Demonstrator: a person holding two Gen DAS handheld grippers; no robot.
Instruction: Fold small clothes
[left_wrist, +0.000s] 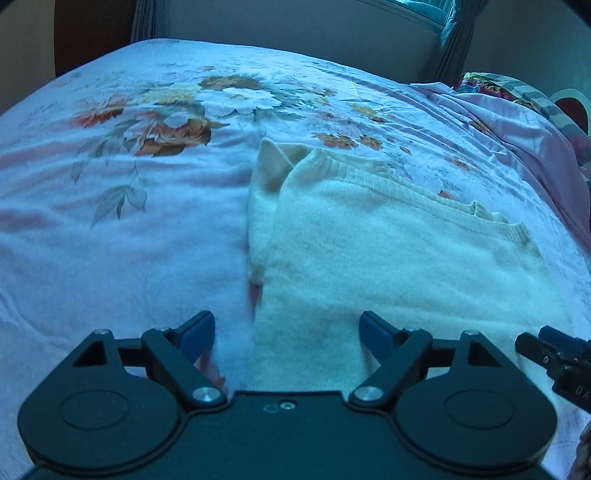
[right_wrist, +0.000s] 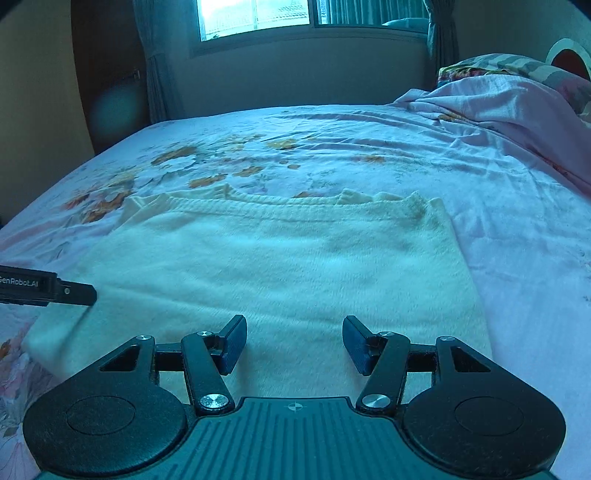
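Two grippers hang over the near hem of a cream knit sweater (right_wrist: 280, 266), both with jaws spread and nothing between the pads. The left gripper (left_wrist: 287, 338) straddles the sweater's left side edge, one blue pad over the floral bedsheet (left_wrist: 110, 240), the other over the knit. If it closes here it could pinch sheet along with the sweater, or catch only the top layer of the fabric, so the fold drags askew. The right gripper (right_wrist: 294, 343) sits over the middle of the hem; a grab there, away from a corner, could bunch the fluffy knit.

Farther on, the sweater lies flat on the bed, apparently already folded once, its ribbed edge running along the far side, with a faint brownish stain near the far right corner. Beyond it, a rumpled pink blanket (right_wrist: 509, 110) lies well apart.
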